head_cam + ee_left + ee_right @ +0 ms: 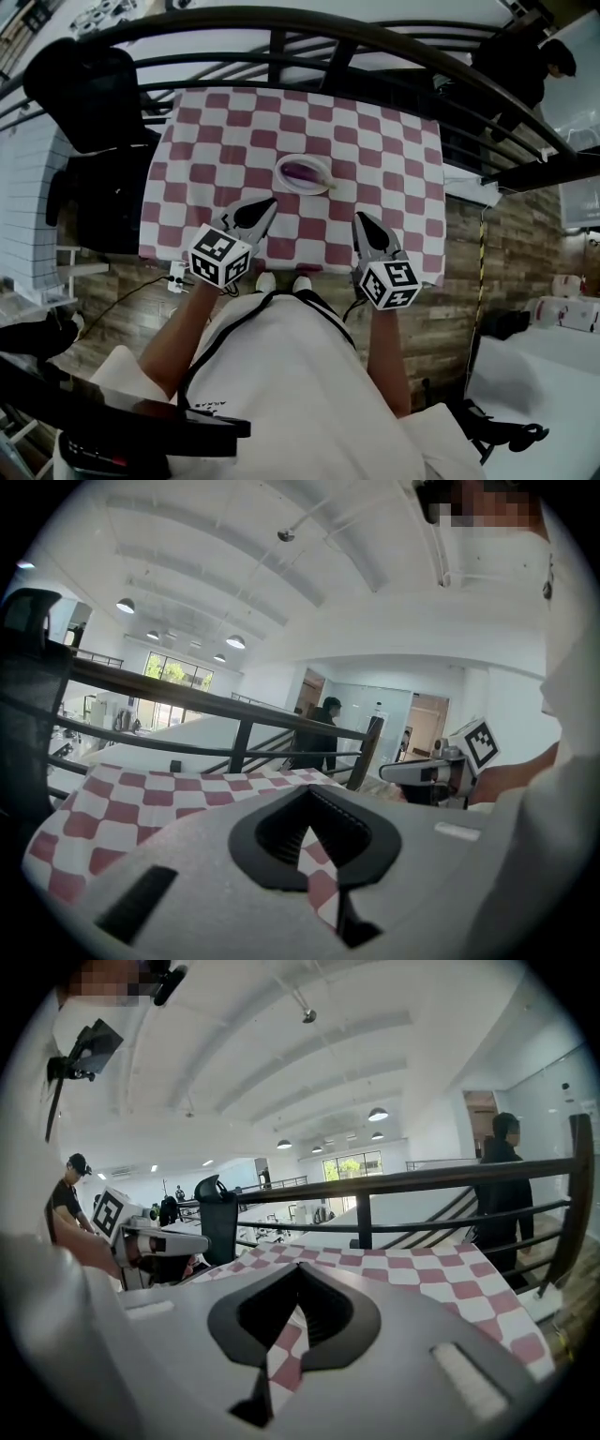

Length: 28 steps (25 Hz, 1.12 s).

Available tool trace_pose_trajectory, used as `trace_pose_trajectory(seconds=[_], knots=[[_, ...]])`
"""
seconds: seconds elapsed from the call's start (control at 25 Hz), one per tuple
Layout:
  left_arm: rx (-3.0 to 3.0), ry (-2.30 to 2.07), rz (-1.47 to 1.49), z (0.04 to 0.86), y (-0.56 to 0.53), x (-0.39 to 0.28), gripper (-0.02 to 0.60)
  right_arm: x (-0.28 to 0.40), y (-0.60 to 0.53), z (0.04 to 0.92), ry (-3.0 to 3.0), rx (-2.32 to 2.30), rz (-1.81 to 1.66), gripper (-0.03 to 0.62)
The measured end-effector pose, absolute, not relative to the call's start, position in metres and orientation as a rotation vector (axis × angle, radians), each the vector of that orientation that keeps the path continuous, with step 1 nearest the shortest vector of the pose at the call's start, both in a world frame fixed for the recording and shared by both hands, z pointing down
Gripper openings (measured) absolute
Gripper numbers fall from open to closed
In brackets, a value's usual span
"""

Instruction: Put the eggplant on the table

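A purple eggplant point(301, 172) lies on a white plate point(319, 184) in the middle of the table with the red-and-white checked cloth point(394, 159). My left gripper point(270, 203) hovers over the table's near edge, just short of the plate, with its jaws shut and empty. My right gripper point(362, 218) is held to the right of it, also shut with nothing in it. In the left gripper view the closed tips point(309, 789) point across the cloth, with the right gripper point(441, 771) beside them. In the right gripper view the shut tips point(298, 1267) hide the plate.
A black railing point(375, 42) curves behind the table. A black chair point(80, 94) stands at the far left. A person in dark clothes point(525, 56) stands beyond the railing. A power strip and cable point(173, 277) lie on the wooden floor under the table's near edge.
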<state>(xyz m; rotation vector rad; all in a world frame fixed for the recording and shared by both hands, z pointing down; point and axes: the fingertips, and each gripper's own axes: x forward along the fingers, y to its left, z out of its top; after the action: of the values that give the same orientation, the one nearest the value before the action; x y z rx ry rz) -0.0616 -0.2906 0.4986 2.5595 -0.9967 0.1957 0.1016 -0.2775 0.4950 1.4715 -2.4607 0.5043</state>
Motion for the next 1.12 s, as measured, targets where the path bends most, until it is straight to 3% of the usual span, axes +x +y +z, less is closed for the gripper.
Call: trace_pose_trajectory(seconds=[1.12], knots=[[2.518,-1.201,0.208,0.473,-0.265,-0.01,0.006,0.138,-0.266,0.463,-2.639,1.282,0.426,0.006]])
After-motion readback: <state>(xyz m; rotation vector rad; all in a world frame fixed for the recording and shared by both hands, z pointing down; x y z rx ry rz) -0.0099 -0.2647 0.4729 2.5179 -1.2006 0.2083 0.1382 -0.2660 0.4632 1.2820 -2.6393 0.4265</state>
